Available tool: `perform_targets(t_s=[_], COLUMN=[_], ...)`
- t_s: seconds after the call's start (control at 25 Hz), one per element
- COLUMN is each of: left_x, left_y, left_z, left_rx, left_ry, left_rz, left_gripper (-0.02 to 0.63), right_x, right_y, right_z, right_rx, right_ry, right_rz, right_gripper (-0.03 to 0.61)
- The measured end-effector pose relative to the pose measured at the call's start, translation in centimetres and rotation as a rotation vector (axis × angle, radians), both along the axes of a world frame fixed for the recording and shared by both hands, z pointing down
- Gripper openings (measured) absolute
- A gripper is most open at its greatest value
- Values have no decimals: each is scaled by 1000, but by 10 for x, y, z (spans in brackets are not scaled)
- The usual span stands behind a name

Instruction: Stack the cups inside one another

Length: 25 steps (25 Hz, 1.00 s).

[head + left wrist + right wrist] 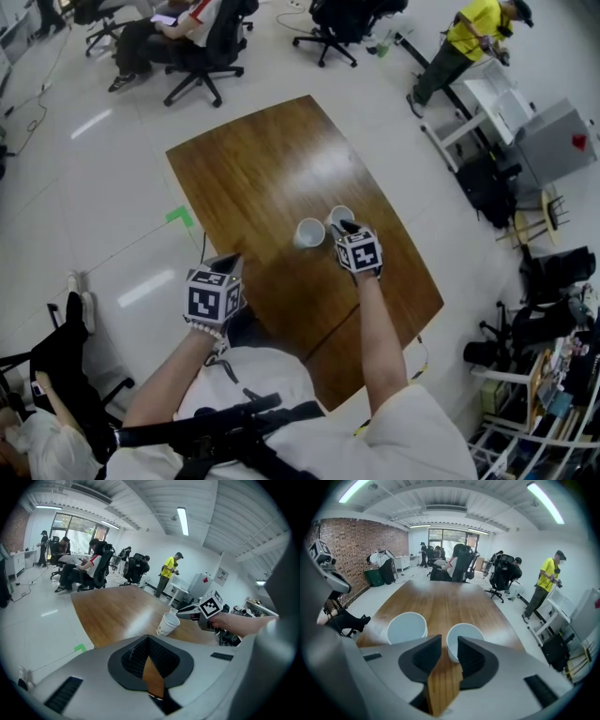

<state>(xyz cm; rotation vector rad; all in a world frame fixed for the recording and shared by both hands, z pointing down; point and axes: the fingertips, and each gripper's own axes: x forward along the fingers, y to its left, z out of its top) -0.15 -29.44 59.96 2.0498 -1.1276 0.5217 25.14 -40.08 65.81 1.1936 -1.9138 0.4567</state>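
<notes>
Two white paper cups stand side by side on the brown wooden table [253, 159]: the left cup [308, 232] and the right cup [339, 216]. In the right gripper view the left cup [407, 627] is clear of the jaws. The right cup [463, 634] has its near rim just ahead of the gap, and the right jaw overlaps its lower side. My right gripper [443, 644] is open and angled down over that cup, with no pad pressing on it. My left gripper [228, 265] hangs near the table's left edge, away from both cups, and its jaws meet with nothing in them [147, 641].
The table's far half is bare wood. Office chairs [202, 47] with a seated person stand beyond its far end, and a person in yellow [464, 42] stands at a white desk to the far right. A green tape mark [178, 216] is on the floor left of the table.
</notes>
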Motion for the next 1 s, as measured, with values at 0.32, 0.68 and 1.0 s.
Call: perform_targets(t_s=[0.32,0.68,1.0], left_x=[0,-2,-5], left_y=[3,5,5], left_z=[7,9,9], left_rx=[-19,-27,-31], left_ry=[-4,-8,-9], left_rz=[-5,-18,-28], left_gripper=[-3,-3,-3], right_x=[-1,-1,-1], right_y=[-4,-6,-9], right_z=[13,20,21], right_rx=[-21,-23,-15], right_ry=[-4,-2,27], right_rz=[-16,-34,-52], right_gripper=[109,80,31])
